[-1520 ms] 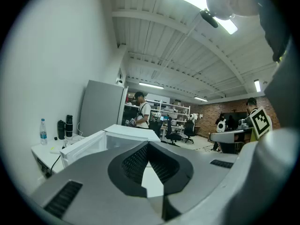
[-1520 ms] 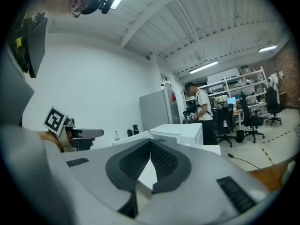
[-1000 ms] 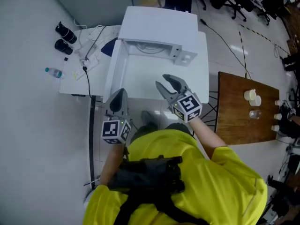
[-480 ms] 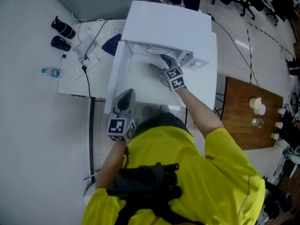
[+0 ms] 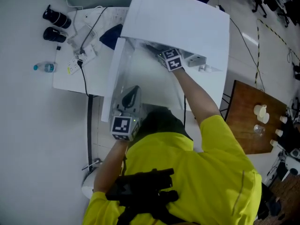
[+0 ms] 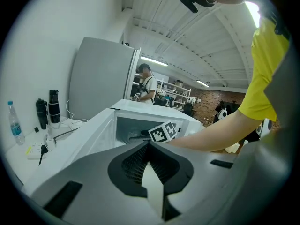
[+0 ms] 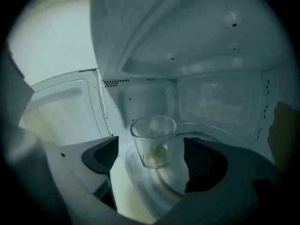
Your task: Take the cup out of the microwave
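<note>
A clear glass cup (image 7: 153,139) stands upright on the turntable (image 7: 145,182) inside the white microwave (image 5: 178,18). My right gripper (image 7: 152,159) reaches into the cavity; its jaws are opening, one on each side of the cup, and neither pad (image 7: 101,156) touches the glass. From the head view only its marker cube (image 5: 171,60) shows at the oven mouth. My left gripper (image 5: 132,92) is shut and empty, hanging beside the open door (image 5: 115,78). In the left gripper view its tips (image 6: 149,143) point at the microwave (image 6: 117,125).
The door swings out to the left. A white side table (image 5: 65,81) carries a bottle (image 5: 43,67), two black cylinders (image 5: 55,25) and a power strip with cables (image 5: 77,62). A wooden table (image 5: 241,125) with small cups (image 5: 261,111) stands right. A person (image 6: 147,81) stands far behind.
My right gripper went from in front of the microwave into its cavity, and its jaws spread wider. The left gripper moved slightly forward and down beside the door, still shut.
</note>
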`<state>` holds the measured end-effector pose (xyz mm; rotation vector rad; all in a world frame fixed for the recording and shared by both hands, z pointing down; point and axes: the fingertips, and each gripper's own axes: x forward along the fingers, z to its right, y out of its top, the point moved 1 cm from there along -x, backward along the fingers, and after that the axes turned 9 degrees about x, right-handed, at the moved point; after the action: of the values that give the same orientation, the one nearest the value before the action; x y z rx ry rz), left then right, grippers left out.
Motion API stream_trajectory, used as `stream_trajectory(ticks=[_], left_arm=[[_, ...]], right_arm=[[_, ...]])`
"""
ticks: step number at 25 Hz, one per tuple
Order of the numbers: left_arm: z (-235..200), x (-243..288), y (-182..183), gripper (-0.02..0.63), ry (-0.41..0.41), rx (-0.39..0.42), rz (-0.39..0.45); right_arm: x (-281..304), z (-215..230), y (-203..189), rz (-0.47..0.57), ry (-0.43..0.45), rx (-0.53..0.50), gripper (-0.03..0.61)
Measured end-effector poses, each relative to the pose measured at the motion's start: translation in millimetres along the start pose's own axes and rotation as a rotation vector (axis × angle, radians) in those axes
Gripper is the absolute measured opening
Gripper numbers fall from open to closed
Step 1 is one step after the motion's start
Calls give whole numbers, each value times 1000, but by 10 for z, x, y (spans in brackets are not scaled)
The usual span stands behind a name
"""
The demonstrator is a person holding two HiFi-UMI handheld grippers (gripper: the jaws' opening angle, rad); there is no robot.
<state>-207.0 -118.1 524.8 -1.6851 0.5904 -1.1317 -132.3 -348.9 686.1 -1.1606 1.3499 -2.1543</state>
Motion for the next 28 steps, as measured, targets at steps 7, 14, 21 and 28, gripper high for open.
stream_trajectory(ticks=[7, 14, 21, 28], left_arm=[[-197, -39, -147, 2, 36, -13, -38], [-240, 16, -144, 2, 46, -14, -43], [-234, 103, -138, 2, 26, -9, -50], [-51, 241, -42, 2, -22, -6, -45]], right_arm=[[284, -135, 107, -30, 18, -94, 411], [367, -71, 100, -27, -18, -97, 351], [17, -279, 41, 46, -21, -74, 350], [-914, -654, -327, 63, -16, 50, 350]])
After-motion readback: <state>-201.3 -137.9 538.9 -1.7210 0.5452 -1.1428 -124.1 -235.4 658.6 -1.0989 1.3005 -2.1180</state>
